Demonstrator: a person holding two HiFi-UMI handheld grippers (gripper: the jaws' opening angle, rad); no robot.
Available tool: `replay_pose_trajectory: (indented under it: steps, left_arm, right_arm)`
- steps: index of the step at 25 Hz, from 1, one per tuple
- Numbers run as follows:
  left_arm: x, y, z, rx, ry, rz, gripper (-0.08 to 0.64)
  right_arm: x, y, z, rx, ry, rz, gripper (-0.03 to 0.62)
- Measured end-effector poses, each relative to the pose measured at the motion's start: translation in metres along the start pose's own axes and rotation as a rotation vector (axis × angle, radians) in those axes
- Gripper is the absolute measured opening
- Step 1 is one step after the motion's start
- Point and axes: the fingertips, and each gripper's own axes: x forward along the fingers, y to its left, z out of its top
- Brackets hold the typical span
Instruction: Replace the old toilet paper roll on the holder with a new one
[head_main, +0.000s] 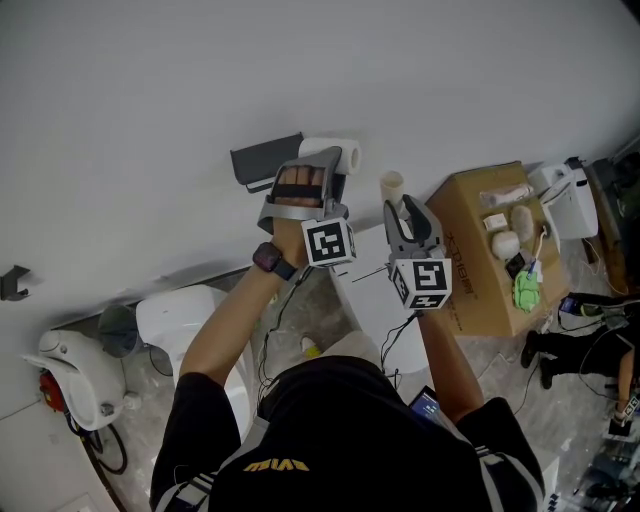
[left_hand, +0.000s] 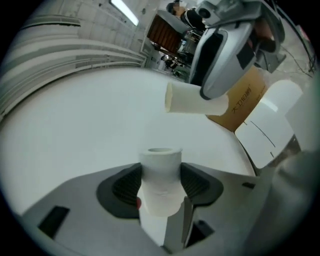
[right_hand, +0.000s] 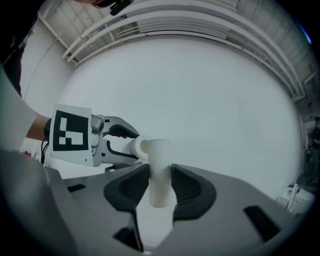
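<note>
The left gripper (left_hand: 160, 187) is clamped on the new toilet paper roll (left_hand: 160, 162), with the pads pressing on its sides and the core hole showing at the far end. The right gripper (right_hand: 161, 186) is closed on the empty cardboard tube (right_hand: 160, 155), held just to the right of the new roll. So I'd say the old one is off and loading the fresh one is the step in hand.

From the head view, the new roll sits right beside the dark holder (head_main: 264, 160) on the wall (head_main: 300, 60), on the holder's right.

If I were doing this, I'd line the core hole up with the holder's arm first, then slide the roll on straight instead of pushing at an angle. Go easy on the squeeze, since soft paper crushes and a squashed core binds. I'd also park the tube out to the right, toward the cardboard box (head_main: 480, 260) with the spare rolls (head_main: 505, 243), so the grippers don't bump.

Stuff I can't make out:
- **Holder's arm:** the left gripper covers it in the head view, and neither gripper view shows the holder at all.
- **Contact:** I can't tell whether the roll is touching the holder or just near it.
- **Holder's open end:** I can't tell which end it is either.
</note>
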Motion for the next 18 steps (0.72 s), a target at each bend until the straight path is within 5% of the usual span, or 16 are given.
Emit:
replay_pose_trajectory:
  steps: [18]
  left_arm:
    - [0.001,-0.065,0.02,-0.007,-0.05,-0.117,0.253]
  right_arm:
    - [0.0,-0.007,-0.011,-0.012,0.023,-0.044,0.138]
